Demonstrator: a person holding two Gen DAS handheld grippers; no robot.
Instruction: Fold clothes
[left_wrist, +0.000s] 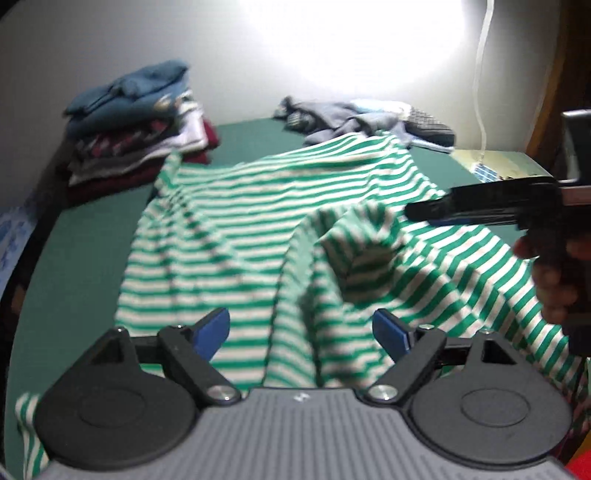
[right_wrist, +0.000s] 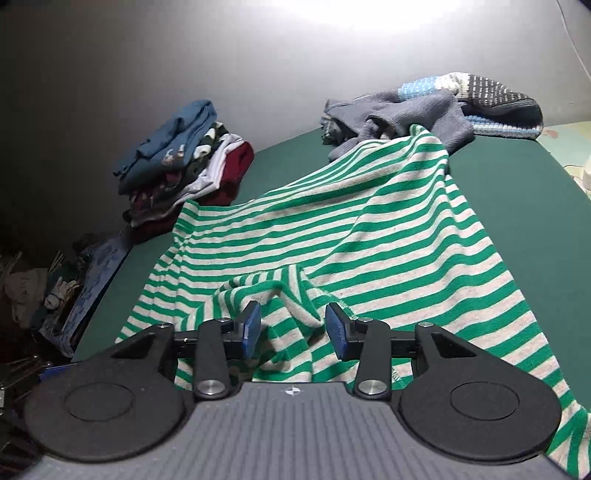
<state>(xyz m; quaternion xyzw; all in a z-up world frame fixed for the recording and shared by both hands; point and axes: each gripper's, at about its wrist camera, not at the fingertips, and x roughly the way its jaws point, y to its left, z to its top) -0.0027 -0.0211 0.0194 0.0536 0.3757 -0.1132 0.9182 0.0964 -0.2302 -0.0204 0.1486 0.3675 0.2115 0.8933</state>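
Green-and-white striped knit shirt (right_wrist: 369, 229) lies spread, rumpled, over the dark green table top (right_wrist: 517, 192). It is not a neat folded shape now. Its long way runs from the near edge of the table to the far side.

Closest to the right gripper (right_wrist: 293, 326) is a bunched-up fold of the striped shirt. That fold sits right between the two blue pads (right_wrist: 338, 326). The jaws stand apart and I cannot see them pinching the cloth. So this gripper is nearer to a grab than the other one.

Seen from the left wrist camera, the left gripper (left_wrist: 301, 326) hangs over the near part of the striped shirt with its jaws wide apart, holding nothing. Cloth lies straight ahead of it and below it. A person's hand (left_wrist: 546, 273) holds the other tool to the right of the shirt.

Past the striped shirt on its far left stands a tall stack of folded clothes (right_wrist: 184, 166), blue on top and dark red lower down. On its far right lies a loose pile of grey and blue knit clothes (right_wrist: 424, 107), touching the shirt's far corner.

I can read no words or brand names anywhere.
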